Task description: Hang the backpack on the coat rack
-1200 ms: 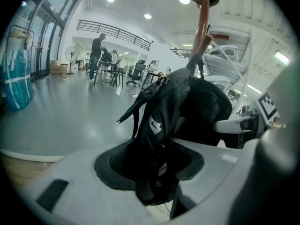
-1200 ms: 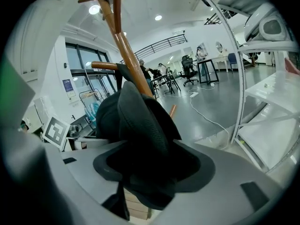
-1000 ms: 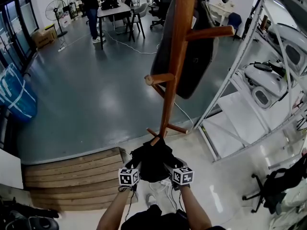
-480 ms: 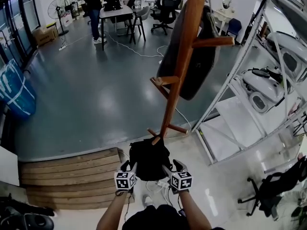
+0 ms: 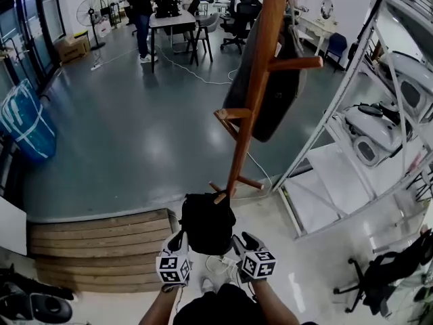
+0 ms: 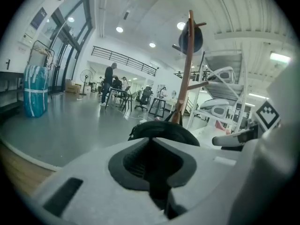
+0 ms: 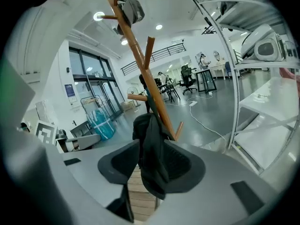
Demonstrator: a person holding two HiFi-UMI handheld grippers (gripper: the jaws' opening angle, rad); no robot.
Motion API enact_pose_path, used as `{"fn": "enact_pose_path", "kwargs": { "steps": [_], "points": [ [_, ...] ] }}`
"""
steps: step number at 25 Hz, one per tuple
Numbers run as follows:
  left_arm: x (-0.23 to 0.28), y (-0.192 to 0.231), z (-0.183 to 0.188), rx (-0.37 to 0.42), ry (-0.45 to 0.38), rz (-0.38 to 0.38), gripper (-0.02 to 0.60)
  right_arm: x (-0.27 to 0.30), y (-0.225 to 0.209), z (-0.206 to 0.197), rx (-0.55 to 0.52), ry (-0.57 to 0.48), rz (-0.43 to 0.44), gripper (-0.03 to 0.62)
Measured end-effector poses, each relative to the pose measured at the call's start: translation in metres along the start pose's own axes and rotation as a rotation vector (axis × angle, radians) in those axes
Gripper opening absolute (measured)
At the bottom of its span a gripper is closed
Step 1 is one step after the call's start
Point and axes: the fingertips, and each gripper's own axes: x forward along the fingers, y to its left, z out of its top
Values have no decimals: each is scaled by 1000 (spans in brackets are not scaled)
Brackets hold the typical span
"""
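backpack (image 5: 206,222) is low and near, slung between both tools, just this side of the coat rack (image 5: 254,93) base and right of the wooden steps (image 5: 101,249).

left hand-held gripper (image 5: 180,239): jaws have just been closing and are now almost together. it looks like they pinch only a thin edge or strap on the bag's left side, though i can't confirm how much is in there.
right hand-held gripper (image 5: 238,241): jaws have just been closing too, now clamped on a thick fold of black fabric that hangs between the pads.

risks from here:
- the left bite is slim. if it slips on the lift, the bag swings onto the right grip alone and may drop.
- both grips seem to be on body fabric, not an open loop, so nothing is presented to go over a peg.
- the right peg is crowded by the dark bag (image 5: 274,107) already hanging there. the free left peg (image 5: 230,114) is short, so a strap could slide off.
- bumping the post while reaching up could rock the rack.
- rack feet and the step edge are close underfoot.
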Motion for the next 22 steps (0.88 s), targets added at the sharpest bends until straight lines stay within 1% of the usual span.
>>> {"fn": "enact_pose_path", "kwargs": {
  "steps": [4, 7, 11, 14, 18, 22],
  "points": [
    [-20, -18, 14, -20, -36, 11, 23, -13, 3, 10, -24, -29, 15, 106],
    [-36, -33, 26, -15, -57, 35, 23, -25, 7, 18, -57, -38, 19, 60],
    [-53, -55, 38, 9, -86, 59, 23, -41, 7, 29, -63, -60, 28, 29],
    [-65, -68, 39, 26, -101, 72, 23, -55, 13, 35, -66, -73, 51, 16],
    [-78, -77, 29, 87, -105, 103, 25, -69, 25, 35, -109, -80, 99, 12],
    [-87, -86, 20, 80, -99, 100, 25, -78, 28, 26, -123, -77, 109, 12]
  ]
}}
